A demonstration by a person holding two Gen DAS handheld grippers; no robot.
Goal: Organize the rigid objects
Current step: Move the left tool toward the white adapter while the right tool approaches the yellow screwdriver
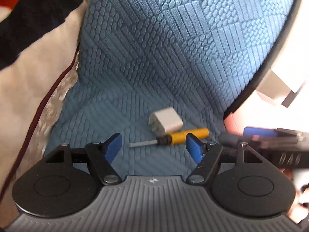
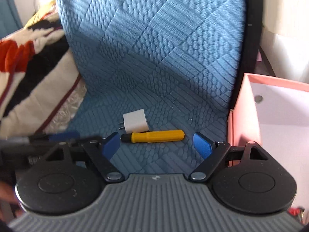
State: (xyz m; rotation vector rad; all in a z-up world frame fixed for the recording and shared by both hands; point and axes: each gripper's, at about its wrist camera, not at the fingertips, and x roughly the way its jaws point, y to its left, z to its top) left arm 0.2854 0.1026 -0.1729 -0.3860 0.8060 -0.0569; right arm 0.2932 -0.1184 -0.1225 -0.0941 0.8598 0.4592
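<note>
**Both grippers angled down over screwdriver and plug**

Left gripper (image 1: 154, 145) tilts downward over the blue textured seat cover (image 1: 173, 48), blue fingers (image 1: 114, 145) spread, nothing between them. Right gripper (image 2: 157, 145) is pitched likewise, fingers (image 2: 202, 147) spread wider and empty. Yellow-handled screwdriver (image 2: 154, 136) lies flat on the cover just beyond the fingertips, touching the white plug adapter (image 2: 135, 123) behind it. Pink box (image 2: 251, 116) stands at the right. Embossed lettering on the neighbouring gripper body is blurred, unreadable.
</note>
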